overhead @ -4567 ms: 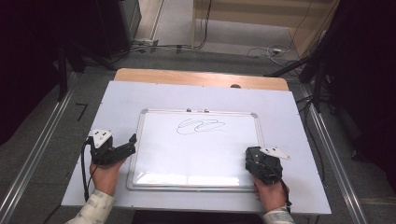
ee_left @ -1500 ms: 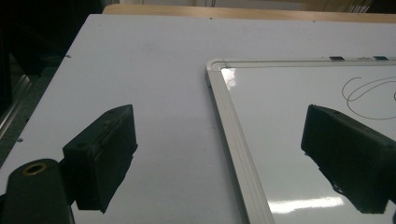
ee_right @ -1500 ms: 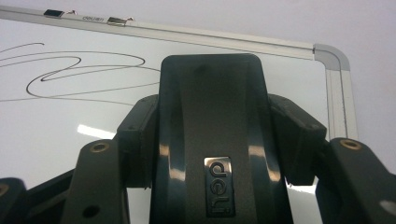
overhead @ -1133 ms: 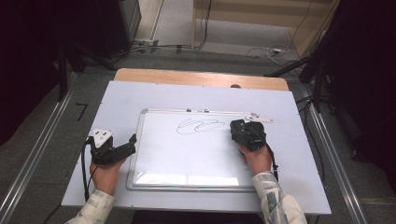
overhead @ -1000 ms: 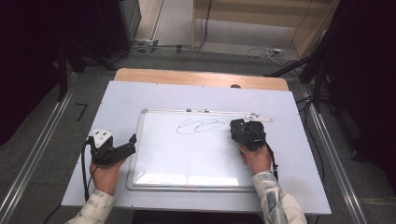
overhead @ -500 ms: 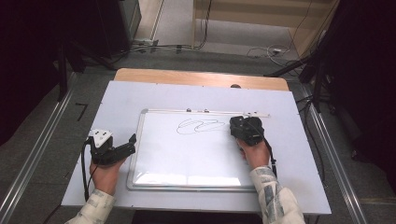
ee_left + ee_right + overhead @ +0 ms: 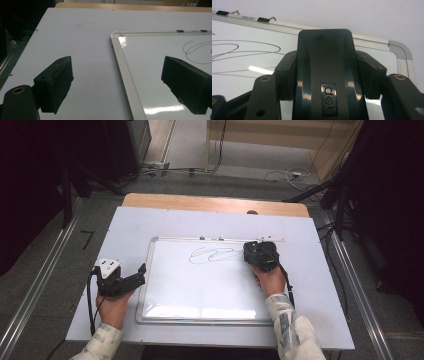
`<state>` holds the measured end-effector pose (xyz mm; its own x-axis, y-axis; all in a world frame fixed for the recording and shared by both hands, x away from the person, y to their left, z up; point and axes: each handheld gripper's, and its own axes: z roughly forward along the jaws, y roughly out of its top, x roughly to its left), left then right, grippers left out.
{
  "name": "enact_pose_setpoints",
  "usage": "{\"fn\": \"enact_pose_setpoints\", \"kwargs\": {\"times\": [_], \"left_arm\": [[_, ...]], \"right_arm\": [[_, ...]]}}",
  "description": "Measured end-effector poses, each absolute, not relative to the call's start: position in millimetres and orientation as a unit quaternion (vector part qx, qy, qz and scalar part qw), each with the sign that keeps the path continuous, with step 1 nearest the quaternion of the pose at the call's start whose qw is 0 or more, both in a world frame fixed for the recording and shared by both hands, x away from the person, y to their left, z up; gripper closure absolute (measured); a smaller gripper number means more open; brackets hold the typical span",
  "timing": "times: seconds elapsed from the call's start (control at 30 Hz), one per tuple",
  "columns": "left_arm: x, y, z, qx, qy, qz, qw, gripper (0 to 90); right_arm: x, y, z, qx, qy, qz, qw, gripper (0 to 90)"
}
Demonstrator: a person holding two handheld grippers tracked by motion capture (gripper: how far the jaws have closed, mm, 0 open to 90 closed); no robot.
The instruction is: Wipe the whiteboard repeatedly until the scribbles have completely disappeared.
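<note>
Eraser (image 7: 325, 75) lengthwise toward whiteboard's (image 7: 367, 41) top rail

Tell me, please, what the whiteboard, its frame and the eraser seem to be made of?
The whiteboard looks like glossy coated sheet: lamp glare reflects off it. Its frame seems matte silvery metal, perhaps aluminium, with ridges along it and grey, likely plastic, corner caps. The eraser, clamped in the right gripper, appears to be dark, shiny moulded plastic with a raised logo; its wiping pad is hidden.
</note>
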<state>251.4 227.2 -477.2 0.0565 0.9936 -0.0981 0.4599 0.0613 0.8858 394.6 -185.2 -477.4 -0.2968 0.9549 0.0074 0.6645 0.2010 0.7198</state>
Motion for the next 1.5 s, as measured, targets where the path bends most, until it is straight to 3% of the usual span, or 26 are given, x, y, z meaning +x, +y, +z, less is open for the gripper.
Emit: {"fn": "enact_pose_setpoints", "kwargs": {"times": [1.5], "left_arm": [[251.5,226.8,-477.0,0.602,0.603,0.327,0.409,10.9]], "right_arm": [[405.4,-180.1,-481.9,0.543,0.764,0.284,0.203,38.9]]}}
